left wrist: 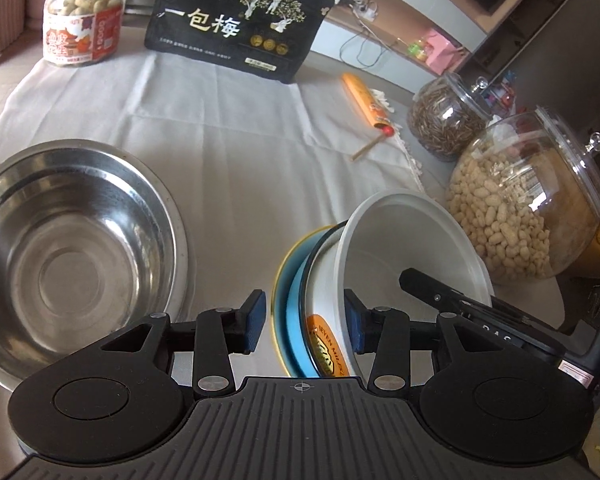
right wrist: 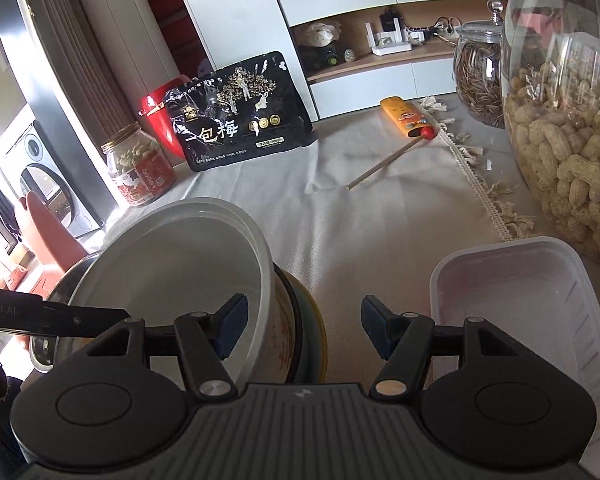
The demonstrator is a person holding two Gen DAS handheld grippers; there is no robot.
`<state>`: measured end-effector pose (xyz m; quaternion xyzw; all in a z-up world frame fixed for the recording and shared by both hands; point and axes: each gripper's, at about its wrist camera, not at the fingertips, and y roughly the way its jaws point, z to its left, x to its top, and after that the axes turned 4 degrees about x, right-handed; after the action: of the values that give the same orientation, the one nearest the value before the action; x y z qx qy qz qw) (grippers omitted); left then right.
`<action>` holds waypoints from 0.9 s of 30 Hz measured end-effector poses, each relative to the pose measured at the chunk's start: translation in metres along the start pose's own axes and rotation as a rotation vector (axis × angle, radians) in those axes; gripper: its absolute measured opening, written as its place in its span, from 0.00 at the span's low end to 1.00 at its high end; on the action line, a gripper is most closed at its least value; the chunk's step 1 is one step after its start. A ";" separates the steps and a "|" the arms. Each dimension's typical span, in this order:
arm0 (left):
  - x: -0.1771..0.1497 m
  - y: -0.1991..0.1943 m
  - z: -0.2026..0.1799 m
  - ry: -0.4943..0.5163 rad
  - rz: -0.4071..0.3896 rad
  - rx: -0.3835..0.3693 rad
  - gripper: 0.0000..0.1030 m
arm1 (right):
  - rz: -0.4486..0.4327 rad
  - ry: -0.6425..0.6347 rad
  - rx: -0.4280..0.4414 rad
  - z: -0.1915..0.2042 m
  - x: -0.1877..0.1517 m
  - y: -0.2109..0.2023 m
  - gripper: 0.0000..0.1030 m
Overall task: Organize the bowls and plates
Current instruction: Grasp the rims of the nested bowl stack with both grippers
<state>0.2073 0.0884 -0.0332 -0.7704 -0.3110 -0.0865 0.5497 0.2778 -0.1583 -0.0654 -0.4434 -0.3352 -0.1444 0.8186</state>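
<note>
Right gripper (right wrist: pixel 302 330) jaws apart, nothing pressed between pads. White paper bowl (right wrist: pixel 172 264) tilted at lower left, nested in gold-rimmed bowl (right wrist: pixel 314 312) (mostly hidden). Left gripper (right wrist: pixel 60 316) tip over white bowl's near rim. Empty plastic tray (right wrist: pixel 540 312) at right. Peanut jar (right wrist: pixel 568 120) behind tray, on pale cloth (right wrist: pixel 340 208).

White tub (right wrist: pixel 540 320) cut off at right edge.

Left of the left fingers (left wrist: pixel 256 320) lay a glossy, scuffed steel bowl (left wrist: pixel 76 256); between them, a smooth matt white plastic bowl (left wrist: pixel 404 248). Right of the right fingers (right wrist: pixel 374 330) sat a translucent ribbed plastic tray (right wrist: pixel 540 300) on matt creased cloth (right wrist: pixel 340 208).
</note>
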 end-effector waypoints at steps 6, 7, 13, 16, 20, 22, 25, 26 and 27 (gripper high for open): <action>0.001 -0.011 -0.013 0.021 -0.011 -0.038 0.45 | 0.046 0.102 0.005 -0.021 -0.001 0.012 0.63; 0.002 -0.011 -0.014 0.027 -0.020 -0.025 0.46 | 0.045 0.101 0.006 -0.021 -0.002 0.012 0.63; 0.004 -0.002 -0.012 0.053 -0.004 0.072 0.52 | 0.057 0.095 0.084 -0.016 -0.004 0.010 0.63; 0.002 0.007 -0.008 0.046 0.029 0.079 0.54 | 0.093 0.097 0.166 -0.011 -0.006 0.012 0.63; 0.000 0.016 -0.008 0.041 0.058 0.067 0.54 | 0.112 0.059 0.163 -0.003 -0.009 0.015 0.62; -0.001 0.022 -0.011 0.048 0.077 0.051 0.53 | 0.130 0.061 0.161 -0.003 -0.010 0.018 0.63; -0.005 0.029 -0.022 0.096 0.094 0.066 0.54 | 0.163 0.086 0.200 -0.005 -0.011 0.023 0.63; -0.006 0.030 -0.025 0.112 0.093 0.077 0.55 | 0.176 0.095 0.220 -0.006 -0.012 0.025 0.63; -0.007 0.031 -0.026 0.123 0.094 0.086 0.55 | 0.177 0.097 0.222 -0.006 -0.012 0.025 0.63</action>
<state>0.2253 0.0558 -0.0508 -0.7530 -0.2439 -0.0942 0.6039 0.2850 -0.1503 -0.0916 -0.3706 -0.2688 -0.0552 0.8873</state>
